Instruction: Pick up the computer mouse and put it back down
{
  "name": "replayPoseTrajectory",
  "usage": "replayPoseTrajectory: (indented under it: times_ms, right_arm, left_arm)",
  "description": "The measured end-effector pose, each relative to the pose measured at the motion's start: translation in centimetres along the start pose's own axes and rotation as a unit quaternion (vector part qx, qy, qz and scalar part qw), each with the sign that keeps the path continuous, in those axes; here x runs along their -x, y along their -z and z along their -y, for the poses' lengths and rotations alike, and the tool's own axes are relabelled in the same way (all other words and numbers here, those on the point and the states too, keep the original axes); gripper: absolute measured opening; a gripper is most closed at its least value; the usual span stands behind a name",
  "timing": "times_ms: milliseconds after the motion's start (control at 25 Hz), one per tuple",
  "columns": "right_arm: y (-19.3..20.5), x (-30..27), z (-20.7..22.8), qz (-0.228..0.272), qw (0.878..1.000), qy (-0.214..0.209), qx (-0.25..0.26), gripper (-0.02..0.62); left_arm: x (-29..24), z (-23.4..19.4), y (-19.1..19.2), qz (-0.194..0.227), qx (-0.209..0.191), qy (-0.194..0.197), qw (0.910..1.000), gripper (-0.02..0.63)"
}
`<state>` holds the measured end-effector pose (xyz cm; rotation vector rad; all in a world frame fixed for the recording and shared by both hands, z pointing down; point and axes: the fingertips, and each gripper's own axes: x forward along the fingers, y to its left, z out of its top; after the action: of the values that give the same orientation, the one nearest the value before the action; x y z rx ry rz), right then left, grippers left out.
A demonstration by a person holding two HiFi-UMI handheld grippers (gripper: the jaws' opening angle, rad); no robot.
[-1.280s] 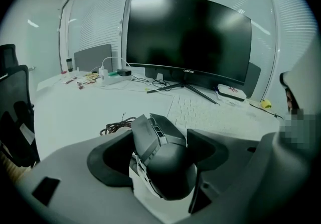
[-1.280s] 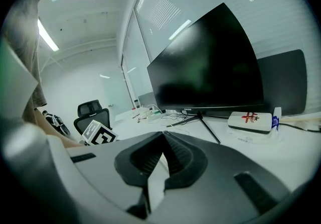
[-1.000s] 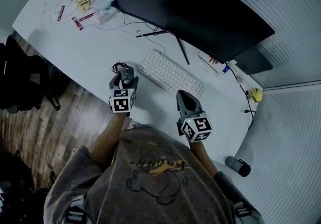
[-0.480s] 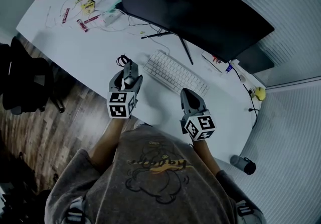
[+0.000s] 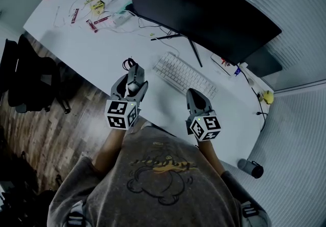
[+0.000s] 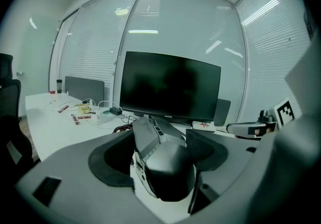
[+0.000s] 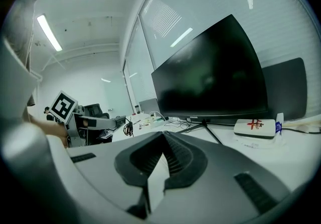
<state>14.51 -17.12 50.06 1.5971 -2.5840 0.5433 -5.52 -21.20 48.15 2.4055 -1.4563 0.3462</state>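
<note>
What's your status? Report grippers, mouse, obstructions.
Left gripper jaws shut on the mouse, held above the desk. Right gripper jaws shut, empty. Keyboard close alongside, coiled cable just ahead.

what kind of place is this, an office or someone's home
Most likely an office or meeting room: a long white desk carries a large dark monitor and a white keyboard, a black office chair stands beside it, and glass walls with blinds enclose the room.

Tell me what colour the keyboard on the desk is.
The keyboard is white, and it shows best in the head view.
</note>
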Motion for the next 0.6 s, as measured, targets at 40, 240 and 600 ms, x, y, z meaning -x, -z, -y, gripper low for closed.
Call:
replayPoseTrajectory:
  times_ms: [40,240,600]
  right_arm:
    - [0.0,-0.1,-0.1,0.001,1.000,-0.001,0.000,0.003]
    - [-0.1,-0.3,-0.9,0.002,1.000,-0.005,0.002,0.003]
    - [0.1,-0.3,-1.7,0.000,1.000,-0.005,0.003,0.003]
  left_arm:
    - [0.3,0.0,-0.1,0.002,-0.001,-0.001,1.0000,0.334]
    - [1.6,-0.4,-0.9,0.013,-0.003,-0.003,0.9999,0.334]
    - [1.7,-0.8,-1.1,0.017,-0.008,0.006,0.9998,0.333]
